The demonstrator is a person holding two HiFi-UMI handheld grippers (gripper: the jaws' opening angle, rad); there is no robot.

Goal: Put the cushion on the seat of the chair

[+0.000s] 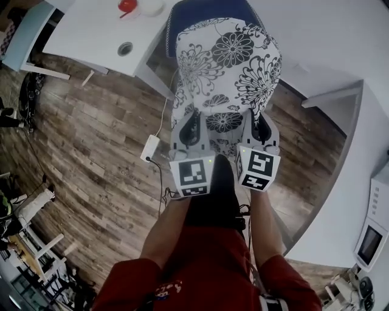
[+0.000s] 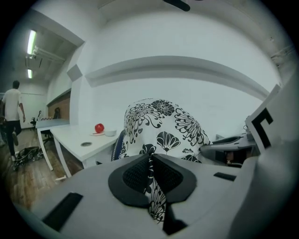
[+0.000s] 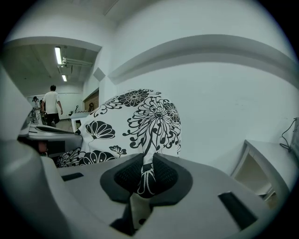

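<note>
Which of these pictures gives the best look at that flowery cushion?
The head view: the floral cushion shows nearly whole from above, with the left gripper and right gripper each pinching its near edge. The left gripper view and right gripper view each show only part of it, with a fold of fabric between shut jaws.

Clamped side by side on the near edge of the black-and-white flowered fabric cushion (image 1: 228,73), grey left gripper (image 2: 150,161) left of grey right gripper (image 3: 145,170), before the blue upholstered chair (image 1: 206,12), right of the white desk (image 1: 85,33) bearing a red round thing (image 1: 126,6), over wooden plank floor (image 1: 91,133).
</note>
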